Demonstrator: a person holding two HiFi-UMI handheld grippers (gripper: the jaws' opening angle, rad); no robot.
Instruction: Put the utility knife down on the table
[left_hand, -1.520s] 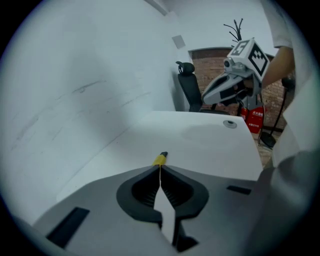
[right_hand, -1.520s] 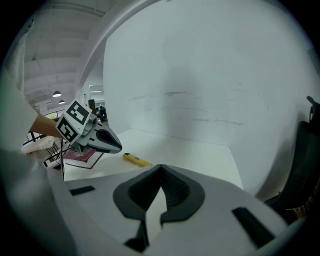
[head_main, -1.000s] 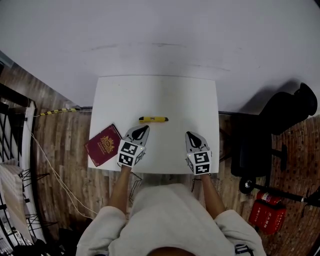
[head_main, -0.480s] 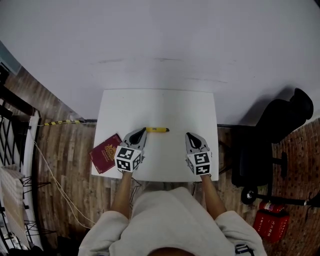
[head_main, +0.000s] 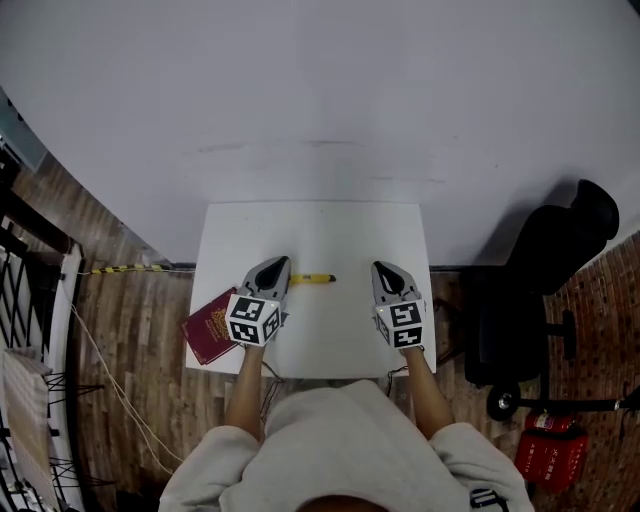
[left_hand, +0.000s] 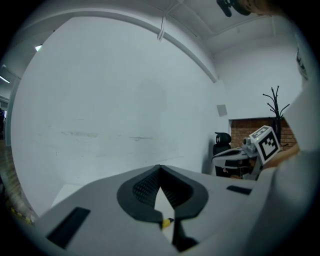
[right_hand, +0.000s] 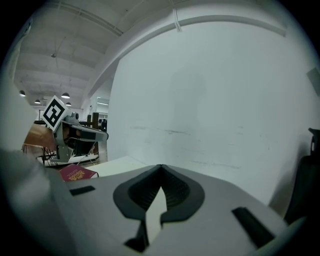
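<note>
White table (head_main: 330, 230), yellow utility knife (head_main: 313, 278), red booklet (head_main: 207, 333) overhanging corner

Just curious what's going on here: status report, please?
Left tool shut, empty. Right tool shut, empty. Slim yellow utility knife lying on white table. Dark red booklet at table's left edge.

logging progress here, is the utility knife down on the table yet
Done, by the look: the yellow utility knife lies flat on the white table, just beyond the left gripper. In hand: nothing; it and the right gripper both have jaws together, empty. Left: nothing that shows.
</note>
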